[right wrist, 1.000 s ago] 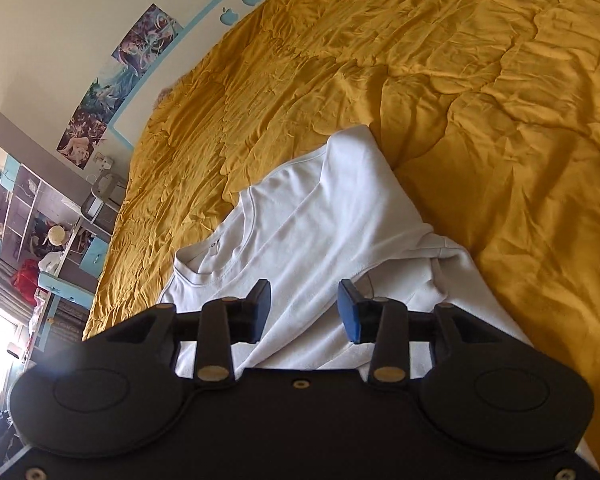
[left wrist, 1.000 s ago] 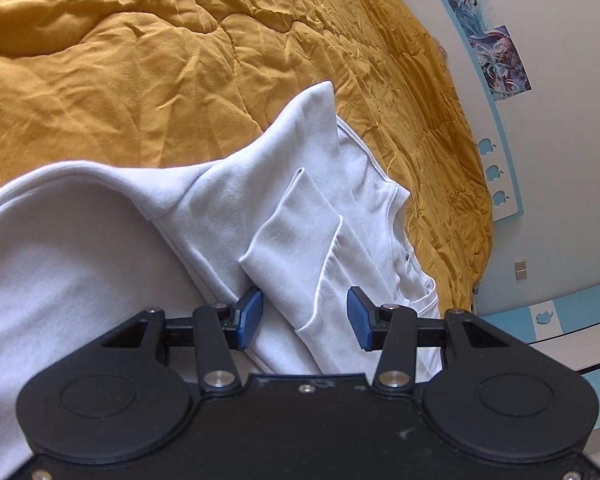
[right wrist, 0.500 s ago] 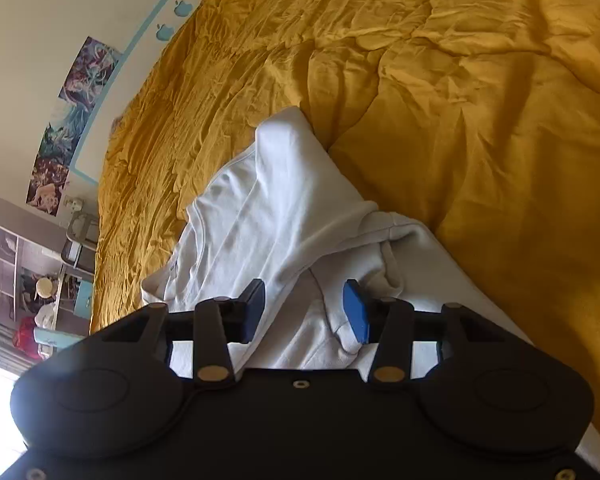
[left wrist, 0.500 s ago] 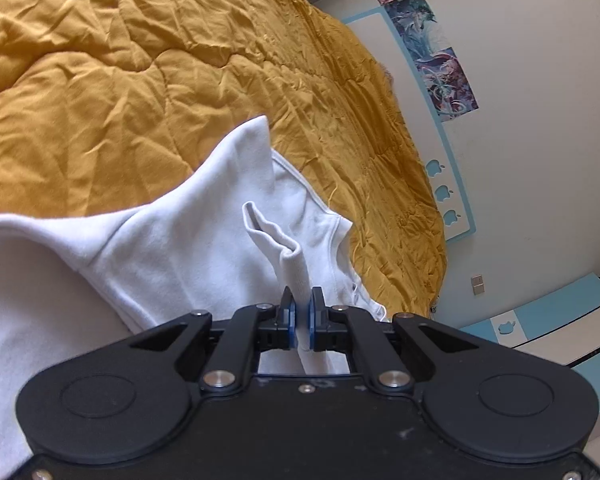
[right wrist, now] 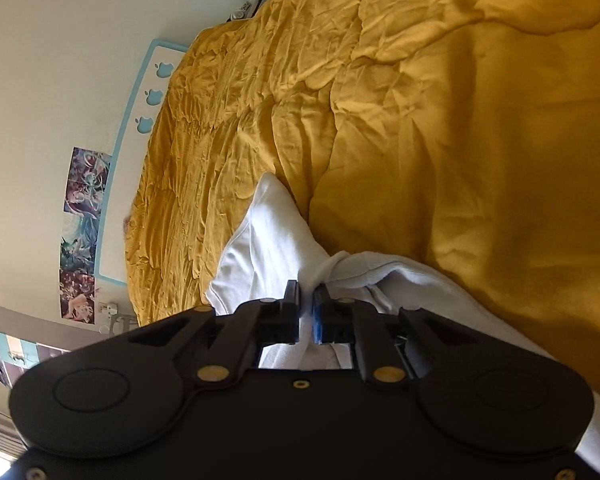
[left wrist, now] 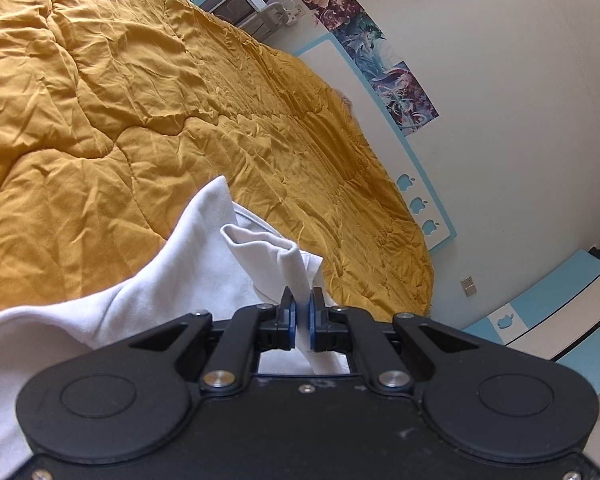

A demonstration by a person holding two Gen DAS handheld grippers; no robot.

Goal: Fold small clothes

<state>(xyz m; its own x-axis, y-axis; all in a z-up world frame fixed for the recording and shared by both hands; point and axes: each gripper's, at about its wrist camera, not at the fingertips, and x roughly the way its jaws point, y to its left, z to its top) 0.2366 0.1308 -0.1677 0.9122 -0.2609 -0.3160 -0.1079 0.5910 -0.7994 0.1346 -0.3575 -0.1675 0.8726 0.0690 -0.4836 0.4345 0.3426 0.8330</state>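
A small white shirt (left wrist: 188,264) lies on the mustard-yellow quilt (left wrist: 140,100) of a bed. In the left wrist view my left gripper (left wrist: 302,310) is shut on a raised fold of the shirt, which stands up as a narrow ridge between the blue pads. The right wrist view shows the same white shirt (right wrist: 276,236) bunched into a twist at my right gripper (right wrist: 307,304). That gripper is shut on the bunched cloth. Most of the shirt's lower part is hidden behind the black gripper bodies.
The yellow quilt (right wrist: 420,120) spreads wide around the shirt. A pale wall with posters (left wrist: 384,64) and a blue-edged headboard panel (right wrist: 140,120) borders the bed. Shelving and a small appliance (left wrist: 252,0) stand at the bed's far corner.
Both grippers went from open around the shirt to shut on folds of it, the left first, the right just now. The left has lifted its fold; the right wrist view has rolled.
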